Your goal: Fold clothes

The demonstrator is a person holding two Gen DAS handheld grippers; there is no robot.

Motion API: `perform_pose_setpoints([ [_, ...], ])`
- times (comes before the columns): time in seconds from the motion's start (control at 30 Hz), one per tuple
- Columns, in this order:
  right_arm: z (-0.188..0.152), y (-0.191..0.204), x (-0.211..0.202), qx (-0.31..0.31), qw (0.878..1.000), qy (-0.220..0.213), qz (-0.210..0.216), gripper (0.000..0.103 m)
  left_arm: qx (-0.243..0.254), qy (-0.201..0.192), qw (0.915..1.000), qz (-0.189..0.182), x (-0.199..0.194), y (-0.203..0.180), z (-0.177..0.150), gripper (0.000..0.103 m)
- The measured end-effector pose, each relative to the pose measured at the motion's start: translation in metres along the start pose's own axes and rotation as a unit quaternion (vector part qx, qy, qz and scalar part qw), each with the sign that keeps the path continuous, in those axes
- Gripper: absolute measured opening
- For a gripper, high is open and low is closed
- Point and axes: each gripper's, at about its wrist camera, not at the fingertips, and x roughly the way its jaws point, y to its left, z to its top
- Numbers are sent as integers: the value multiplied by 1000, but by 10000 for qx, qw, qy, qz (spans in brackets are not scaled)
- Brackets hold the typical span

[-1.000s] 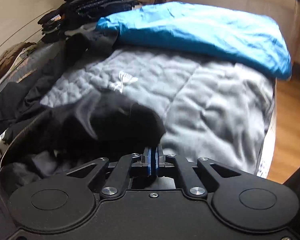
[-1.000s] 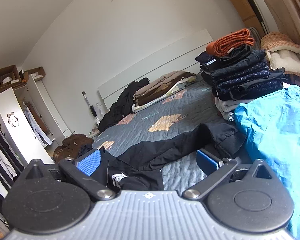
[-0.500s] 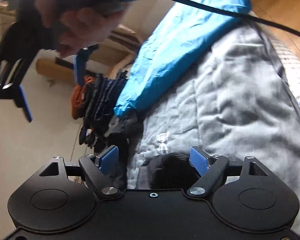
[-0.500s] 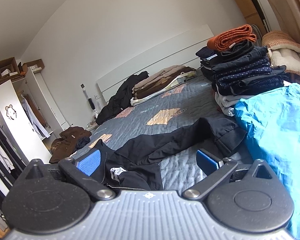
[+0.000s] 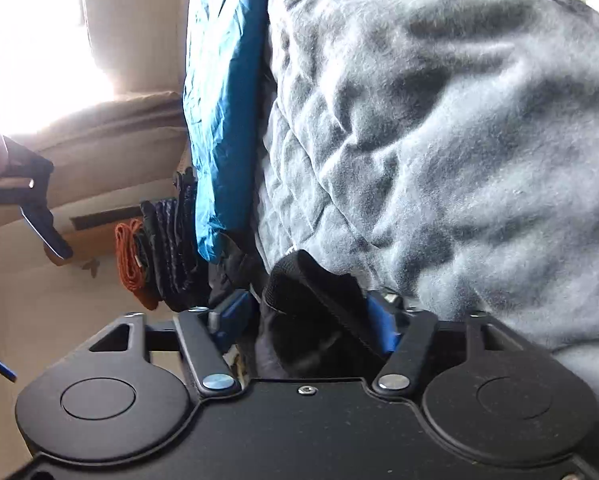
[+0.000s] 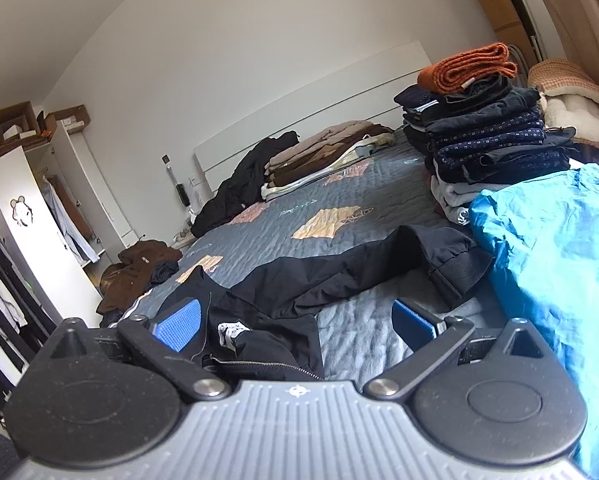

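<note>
- The black zip-up jacket (image 6: 283, 292) lies spread on the bed. One sleeve runs diagonally away from the right gripper, and its ribbed cuff (image 6: 457, 270) ends just beside the bright blue crinkled garment (image 6: 559, 264).
- In the right wrist view, the jacket's zipper edge and a white label sit directly in front of the right gripper (image 6: 295, 322), low between its two fingers.
- The right gripper's jaws stand wide apart. Both blue pads (image 6: 177, 324) are bare, and no cloth is pinched between them. Whether they touch the fabric below cannot be told.
- In the left wrist view, which is strongly rolled, a black ribbed cuff or hem (image 5: 311, 300) fills the gap between the fingers of the left gripper (image 5: 307, 320).
- The left gripper's jaws are part open, with a blue pad (image 5: 235, 314) on each side of the black fabric. The right-hand pad appears to touch the fabric. A firm clamp cannot be confirmed.
- A light grey fleece garment (image 5: 439, 140) lies spread under and beyond the left gripper, with the blue garment along its far edge.
- The grey quilted bedspread with tan patches (image 6: 339, 208) carries a tall stack of folded dark clothes (image 6: 487, 144) topped by an orange knit.
- A pile of folded brown and beige clothes (image 6: 323, 156) rests near the white headboard.
</note>
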Motion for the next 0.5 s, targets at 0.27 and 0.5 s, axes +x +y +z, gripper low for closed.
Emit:
perform_pose_setpoints([
  [0.27,0,-5,-3,72,10000,-39,-20,102,-4555,-8,8845,-1011,-2,107,-78,2],
  [0.5,-2,-1,1,17,10000,37,21,102,-7330,37,6703,-1162,-20,141,-189,2],
])
